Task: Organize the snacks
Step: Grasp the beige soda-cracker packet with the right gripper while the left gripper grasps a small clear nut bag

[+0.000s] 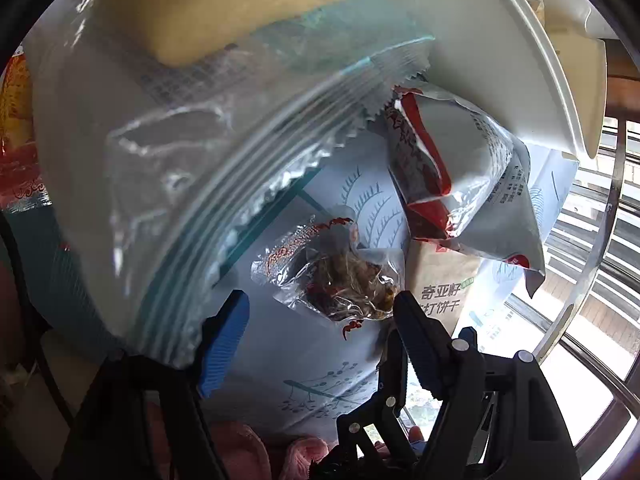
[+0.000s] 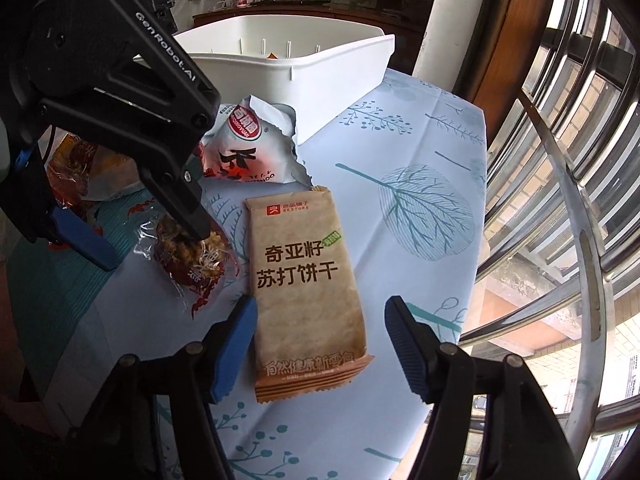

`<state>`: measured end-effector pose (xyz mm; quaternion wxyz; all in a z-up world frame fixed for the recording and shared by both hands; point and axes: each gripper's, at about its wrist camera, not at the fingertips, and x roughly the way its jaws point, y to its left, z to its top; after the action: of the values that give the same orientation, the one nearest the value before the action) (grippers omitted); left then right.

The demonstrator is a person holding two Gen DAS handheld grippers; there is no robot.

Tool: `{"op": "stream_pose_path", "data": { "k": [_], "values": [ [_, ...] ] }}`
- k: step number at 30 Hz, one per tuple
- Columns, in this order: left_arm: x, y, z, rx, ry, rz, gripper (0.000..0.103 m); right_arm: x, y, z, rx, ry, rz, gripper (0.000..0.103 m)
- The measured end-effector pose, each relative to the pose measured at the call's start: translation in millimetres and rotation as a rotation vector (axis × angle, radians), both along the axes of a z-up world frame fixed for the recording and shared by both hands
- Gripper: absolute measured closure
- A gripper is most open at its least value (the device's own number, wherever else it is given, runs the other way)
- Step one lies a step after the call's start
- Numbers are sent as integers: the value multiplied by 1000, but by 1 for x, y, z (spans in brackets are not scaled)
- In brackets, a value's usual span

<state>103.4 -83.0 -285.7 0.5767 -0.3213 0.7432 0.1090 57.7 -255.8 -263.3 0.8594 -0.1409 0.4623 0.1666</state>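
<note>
A kraft-brown cracker packet (image 2: 306,280) with dark lettering and a small red logo lies between blue-padded black fingers (image 2: 236,354). Beyond the fingers, a white basket (image 2: 304,66) sits on a pale blue desk (image 2: 400,248) cloth printed with teal trees and sprigs. A white-and-red packet (image 2: 250,148) and a clear, red-printed wrapper (image 2: 192,256) lie left of them.

leaf-print tablecloth (image 2: 400,128), metal window railing (image 2: 560,184)
</note>
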Motion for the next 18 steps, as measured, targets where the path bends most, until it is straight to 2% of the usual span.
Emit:
{"op": "stream_pose_path", "data": {
  "k": [7, 9, 13, 18],
  "values": [
    [-6, -3, -7, -39, 5, 48, 40, 3, 0, -10, 24, 64, -9, 40],
    [-7, -4, -7, -44, -1, 63, 46, 2, -1, -10, 26, 56, -7, 41],
    [-10, -4, -7, -44, -3, 95, 47, 6, -2, -10, 40, 57, -13, 41],
    [-19, -1, -13, -56, -20, 103, 54, 5, -3, -10, 55, 60, -18, 44]
  ]
}}
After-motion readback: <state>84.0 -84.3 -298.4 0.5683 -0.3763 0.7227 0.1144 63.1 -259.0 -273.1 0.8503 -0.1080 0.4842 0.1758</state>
